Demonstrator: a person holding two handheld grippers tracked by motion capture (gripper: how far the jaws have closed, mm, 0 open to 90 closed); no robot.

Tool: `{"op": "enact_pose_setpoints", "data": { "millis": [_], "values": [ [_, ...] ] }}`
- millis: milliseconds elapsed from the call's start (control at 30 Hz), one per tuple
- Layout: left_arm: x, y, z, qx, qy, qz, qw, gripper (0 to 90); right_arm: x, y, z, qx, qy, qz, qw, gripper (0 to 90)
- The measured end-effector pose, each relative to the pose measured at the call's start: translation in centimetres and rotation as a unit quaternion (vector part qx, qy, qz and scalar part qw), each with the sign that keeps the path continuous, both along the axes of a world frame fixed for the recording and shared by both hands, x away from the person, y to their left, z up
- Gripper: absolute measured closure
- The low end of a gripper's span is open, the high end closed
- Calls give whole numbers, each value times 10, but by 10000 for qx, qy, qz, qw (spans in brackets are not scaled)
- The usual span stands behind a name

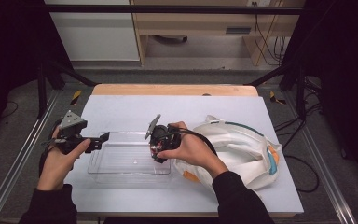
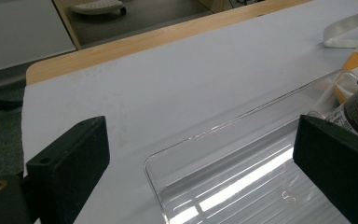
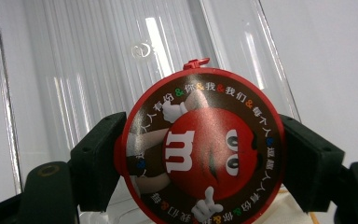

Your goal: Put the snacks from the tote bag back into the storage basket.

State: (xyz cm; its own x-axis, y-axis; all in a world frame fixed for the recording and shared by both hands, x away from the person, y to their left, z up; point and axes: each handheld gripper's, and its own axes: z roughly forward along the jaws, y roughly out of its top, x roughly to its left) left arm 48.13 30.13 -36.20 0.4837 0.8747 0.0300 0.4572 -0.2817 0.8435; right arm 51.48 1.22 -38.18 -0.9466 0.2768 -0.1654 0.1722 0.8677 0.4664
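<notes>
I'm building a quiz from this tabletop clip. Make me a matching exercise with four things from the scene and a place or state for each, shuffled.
Things:
1. candy tube
2. clear tray
3. white bag
4. left gripper

Places or states:
A. lies crumpled at the table's right side
B. open, nothing between its fingers
C. clamped in the right gripper
D. lies flat in the middle, nothing in it

Pairs: 1-C, 2-D, 3-A, 4-B
</notes>
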Motion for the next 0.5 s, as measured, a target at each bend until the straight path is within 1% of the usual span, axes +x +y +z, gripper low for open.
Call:
{"op": "enact_pose_setpoints", "data": {
  "millis": [133, 200, 267, 300, 500],
  "values": [
    [0, 0, 0, -23, -6, 15, 10000, 38, 0, 1, -1, -5, 30, -12, 10000, 242],
    [1, 1, -1, 9, 13, 5, 10000, 38, 0, 1, -2, 1, 38, -24, 10000, 242],
    [0, 1, 0, -2, 8, 10, 10000, 38, 1, 1, -3, -31, 25, 19, 10000, 242],
    [0, 1, 0, -5, 4, 11, 10000, 38, 1, 1, -4, -7, 28, 19, 10000, 242],
    [0, 0, 1, -6, -17, 3, 10000, 39, 0, 3, -8, -128, 71, 21, 9999, 242]
  ]
}}
